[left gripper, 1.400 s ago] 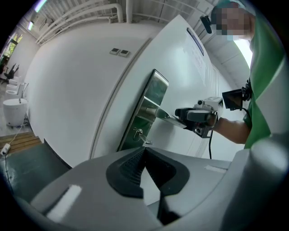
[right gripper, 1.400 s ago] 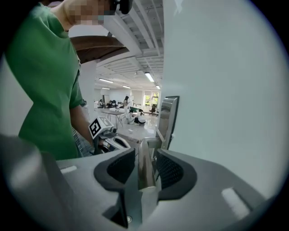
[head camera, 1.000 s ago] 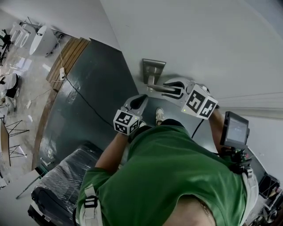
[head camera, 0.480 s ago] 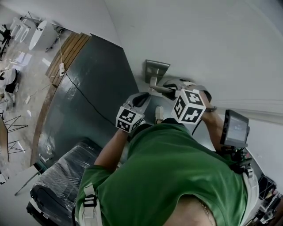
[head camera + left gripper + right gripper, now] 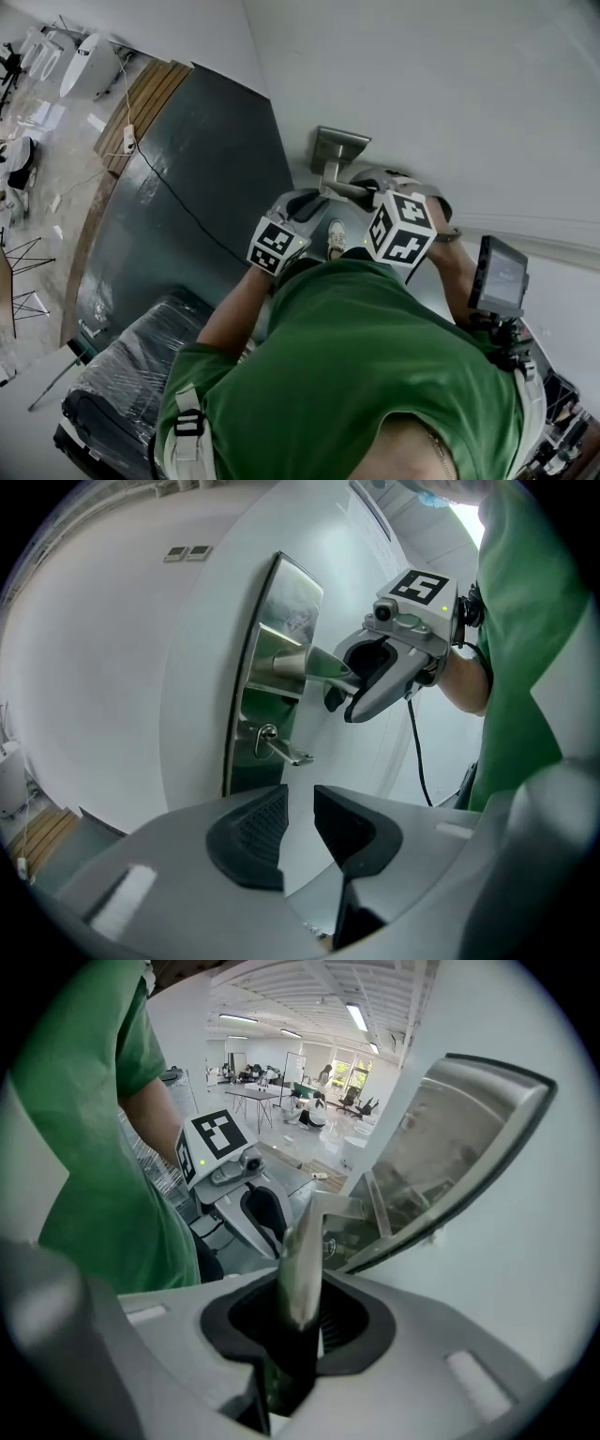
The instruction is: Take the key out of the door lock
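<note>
Left tongs just opened, empty, key ahead — right tongs clamped on door handle

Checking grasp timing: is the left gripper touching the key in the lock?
Apart. In the left gripper view, the left gripper stops short of the key, with bare door showing between them. Its jaws have just been opening, with nothing between them.

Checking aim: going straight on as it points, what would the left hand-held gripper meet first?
Probably the key in the door lock; its jaws, just opening, hold nothing. Depth is unclear.
</note>
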`<state>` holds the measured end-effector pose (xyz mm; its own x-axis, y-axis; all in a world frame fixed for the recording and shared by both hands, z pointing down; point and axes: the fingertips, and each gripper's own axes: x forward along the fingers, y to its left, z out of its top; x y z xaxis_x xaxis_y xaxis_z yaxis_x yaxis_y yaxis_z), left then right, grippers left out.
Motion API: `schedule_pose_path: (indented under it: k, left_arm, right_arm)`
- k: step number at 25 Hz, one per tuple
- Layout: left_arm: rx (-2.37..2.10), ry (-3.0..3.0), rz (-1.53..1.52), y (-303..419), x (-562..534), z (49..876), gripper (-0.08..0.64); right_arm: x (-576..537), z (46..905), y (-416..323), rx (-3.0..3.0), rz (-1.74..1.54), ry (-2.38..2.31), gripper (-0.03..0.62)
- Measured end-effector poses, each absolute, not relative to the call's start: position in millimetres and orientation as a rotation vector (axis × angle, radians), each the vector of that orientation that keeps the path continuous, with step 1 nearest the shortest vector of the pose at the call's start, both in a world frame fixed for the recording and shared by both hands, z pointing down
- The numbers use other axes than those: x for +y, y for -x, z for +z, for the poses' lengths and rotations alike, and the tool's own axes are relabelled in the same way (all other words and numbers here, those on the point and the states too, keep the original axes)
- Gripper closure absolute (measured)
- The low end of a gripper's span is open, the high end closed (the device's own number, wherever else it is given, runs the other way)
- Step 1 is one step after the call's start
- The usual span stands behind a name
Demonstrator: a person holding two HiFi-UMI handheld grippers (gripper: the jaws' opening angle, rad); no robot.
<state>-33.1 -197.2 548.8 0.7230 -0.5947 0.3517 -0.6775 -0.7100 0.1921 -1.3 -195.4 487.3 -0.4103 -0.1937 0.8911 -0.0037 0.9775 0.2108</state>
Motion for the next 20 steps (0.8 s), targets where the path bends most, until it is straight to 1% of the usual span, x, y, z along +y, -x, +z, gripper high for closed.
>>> schedule_pose_path:
  k: [5, 9, 17, 20]
  left_arm:
    - [-0.962, -2.613, 0.353, 30, -203, 547, 0.449]
    - [-0.909, -2.587, 0.271, 25, -206, 536, 0.439]
    - [-0.801, -2.294, -0.145, 32, -217, 522, 0.44]
    - [-0.768, -2.208, -0.233, 33, -220, 521, 0.451]
  right_arm:
    - [-196, 488, 2, -1.986, -0.205, -0.141, 0.506]
    - [-195, 488, 3, -1.988, -0.2, -0.138, 0.506]
    - [-193, 488, 4, -1.993, -0.188, -0.128, 0.506]
    - [-192, 488, 4, -1.996, -0.184, -0.126, 0.506]
